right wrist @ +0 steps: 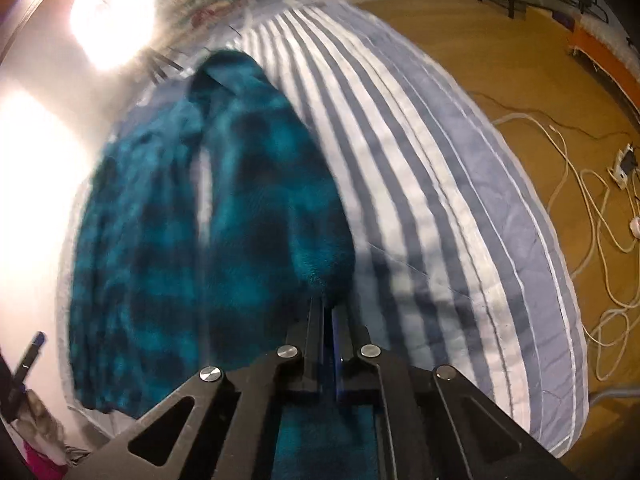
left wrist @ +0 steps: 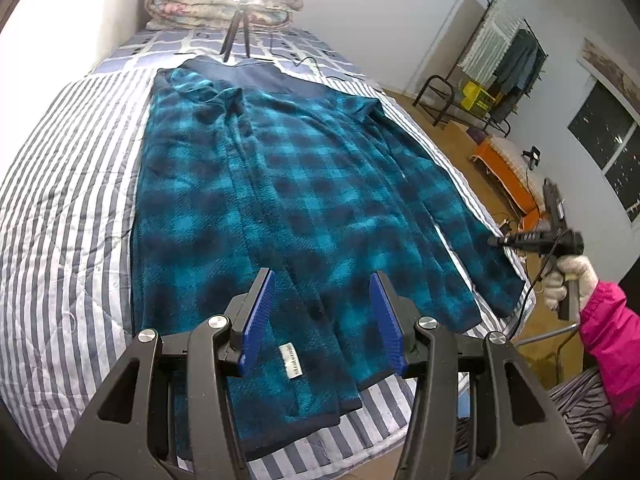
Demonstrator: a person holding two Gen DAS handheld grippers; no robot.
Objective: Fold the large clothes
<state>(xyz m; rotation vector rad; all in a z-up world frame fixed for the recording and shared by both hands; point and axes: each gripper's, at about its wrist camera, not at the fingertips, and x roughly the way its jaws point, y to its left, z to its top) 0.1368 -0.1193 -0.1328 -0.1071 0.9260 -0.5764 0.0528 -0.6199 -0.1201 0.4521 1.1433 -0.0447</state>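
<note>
One robe point(left wrist: 280, 184), teal and dark plaid, lies flat on the bed point(left wrist: 68, 200). In the left wrist view its long axis runs from 6 o'clock to 12 o'clock: hem nearest, navy collar end farthest. One sleeve point(left wrist: 448, 208) angles toward 4 o'clock.

Left gripper point(left wrist: 322, 322): jaws about half open, hovering over the hem, nothing between the two blue pads point(left wrist: 258, 320).

Right gripper point(right wrist: 330, 312): jaws closed together, pinching the sleeve end point(right wrist: 320, 268) at its tip. The right wrist view is blurred. In the left wrist view it sits at 3 o'clock, held by one gloved hand point(left wrist: 568, 280) with a pink cuff.

One tripod point(left wrist: 238, 34) stands at 12 o'clock. One folded quilt point(left wrist: 216, 4) lies behind it.
</note>
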